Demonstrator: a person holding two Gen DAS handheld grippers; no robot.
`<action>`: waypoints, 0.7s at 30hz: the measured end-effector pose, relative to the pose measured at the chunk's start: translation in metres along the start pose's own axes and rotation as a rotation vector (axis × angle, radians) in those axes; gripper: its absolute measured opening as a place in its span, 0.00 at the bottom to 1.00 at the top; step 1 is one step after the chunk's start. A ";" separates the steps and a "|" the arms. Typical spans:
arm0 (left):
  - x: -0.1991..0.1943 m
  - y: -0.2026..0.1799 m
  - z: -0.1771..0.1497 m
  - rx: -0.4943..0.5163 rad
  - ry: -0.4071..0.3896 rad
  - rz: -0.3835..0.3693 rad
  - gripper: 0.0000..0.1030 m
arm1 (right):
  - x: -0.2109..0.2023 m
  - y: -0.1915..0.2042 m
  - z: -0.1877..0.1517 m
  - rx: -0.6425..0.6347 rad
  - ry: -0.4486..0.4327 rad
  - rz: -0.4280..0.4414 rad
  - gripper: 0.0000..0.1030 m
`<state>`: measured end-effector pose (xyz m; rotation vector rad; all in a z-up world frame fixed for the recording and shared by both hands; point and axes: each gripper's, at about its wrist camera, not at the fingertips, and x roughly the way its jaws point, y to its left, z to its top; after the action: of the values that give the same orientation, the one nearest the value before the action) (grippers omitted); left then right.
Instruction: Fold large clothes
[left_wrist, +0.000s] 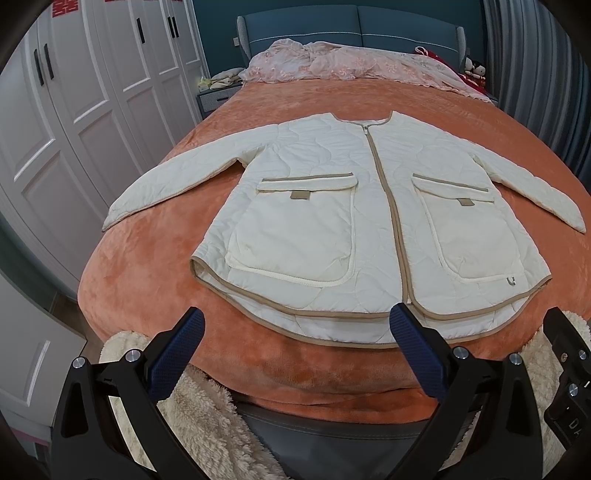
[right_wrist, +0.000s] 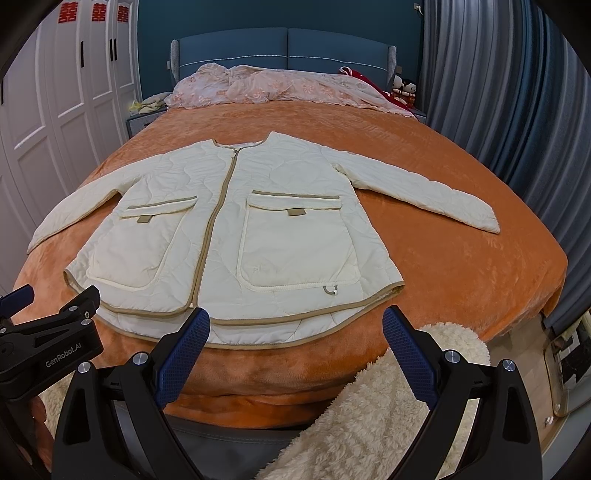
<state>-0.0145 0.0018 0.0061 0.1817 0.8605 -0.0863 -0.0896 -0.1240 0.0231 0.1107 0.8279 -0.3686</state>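
Note:
A cream quilted jacket (left_wrist: 332, 206) (right_wrist: 236, 229) with tan trim lies flat and zipped on the orange bedspread (left_wrist: 258, 354) (right_wrist: 461, 266), front up, both sleeves spread out to the sides, hem toward me. My left gripper (left_wrist: 299, 325) hovers open just short of the hem, nothing between its blue pads. My right gripper (right_wrist: 295, 325) is also open and empty at the hem, to the right of the left one. The left gripper's body (right_wrist: 44, 332) shows at the lower left of the right wrist view.
A pink crumpled quilt (left_wrist: 351, 62) lies at the blue headboard (right_wrist: 288, 48). White wardrobe doors (left_wrist: 74, 92) stand to the left, grey curtains (right_wrist: 498, 92) to the right. A fluffy cream sleeve (right_wrist: 369, 413) lies below the grippers. A nightstand (left_wrist: 218, 94) stands beside the bed.

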 end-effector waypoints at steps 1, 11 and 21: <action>0.000 0.000 0.000 0.000 0.000 0.001 0.95 | 0.000 0.000 0.000 0.001 0.000 -0.001 0.90; 0.000 0.000 0.000 0.000 0.000 0.000 0.95 | 0.001 0.001 -0.001 -0.001 0.002 -0.001 0.90; 0.007 0.000 -0.007 -0.002 0.013 0.005 0.95 | 0.008 0.005 -0.003 -0.006 0.021 0.005 0.90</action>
<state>-0.0157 0.0032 -0.0036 0.1824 0.8731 -0.0799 -0.0851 -0.1212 0.0147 0.1115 0.8496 -0.3604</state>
